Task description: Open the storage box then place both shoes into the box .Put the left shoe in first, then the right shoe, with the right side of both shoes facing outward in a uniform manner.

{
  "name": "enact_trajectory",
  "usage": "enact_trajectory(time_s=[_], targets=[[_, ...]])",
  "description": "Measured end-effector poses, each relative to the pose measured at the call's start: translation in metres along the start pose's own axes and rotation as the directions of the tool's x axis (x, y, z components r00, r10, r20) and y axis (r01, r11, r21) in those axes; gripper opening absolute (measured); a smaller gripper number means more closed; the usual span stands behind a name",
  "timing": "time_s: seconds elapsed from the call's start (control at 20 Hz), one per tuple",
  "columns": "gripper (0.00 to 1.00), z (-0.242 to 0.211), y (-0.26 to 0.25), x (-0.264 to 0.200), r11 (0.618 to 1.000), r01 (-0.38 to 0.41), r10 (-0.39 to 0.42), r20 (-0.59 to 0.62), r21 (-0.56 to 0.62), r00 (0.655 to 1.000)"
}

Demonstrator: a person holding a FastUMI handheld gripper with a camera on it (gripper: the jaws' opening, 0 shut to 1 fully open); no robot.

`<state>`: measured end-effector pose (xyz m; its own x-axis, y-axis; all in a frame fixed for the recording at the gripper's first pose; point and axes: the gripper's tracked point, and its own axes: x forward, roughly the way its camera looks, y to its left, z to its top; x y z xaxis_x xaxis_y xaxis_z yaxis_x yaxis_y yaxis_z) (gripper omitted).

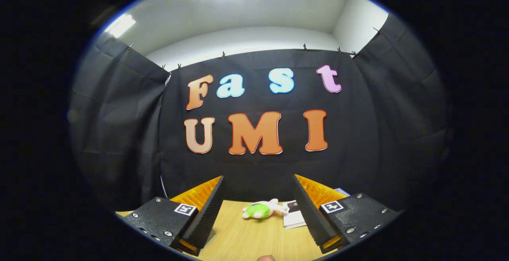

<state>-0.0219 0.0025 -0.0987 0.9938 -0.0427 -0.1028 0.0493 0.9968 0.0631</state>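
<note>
My gripper [258,181] is held up above a wooden table [246,237], pointing at the black cloth wall. Its two fingers stand wide apart with nothing between them. On the table beyond the fingers lies a small green and white plush toy [260,210]. Beside it, toward the right finger, lies a white booklet or paper [293,214].
Black cloth walls close the booth on the left, back and right. A white ceiling with lights runs above. A fingertip of a person [265,258] shows at the table's near edge. Something pale blue [341,191] peeks out behind the right finger.
</note>
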Motion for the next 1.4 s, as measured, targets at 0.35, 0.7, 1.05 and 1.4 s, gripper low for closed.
enact_trajectory(time_s=[0.35, 0.7, 1.05, 1.4], targets=[[0.98, 0.017, -0.017, -0.041, 0.999, 0.021, -0.017, 0.108, -0.042, 0.994], [0.98, 0.017, -0.02, -0.061, 0.999, 0.008, -0.002, 0.15, -0.039, 0.989], [0.98, 0.021, -0.02, -0.068, 1.0, 0.01, -0.007, 0.161, -0.02, 0.987], [0.98, 0.023, -0.003, -0.07, 0.999, -0.033, 0.034, 0.157, -0.011, 0.987]])
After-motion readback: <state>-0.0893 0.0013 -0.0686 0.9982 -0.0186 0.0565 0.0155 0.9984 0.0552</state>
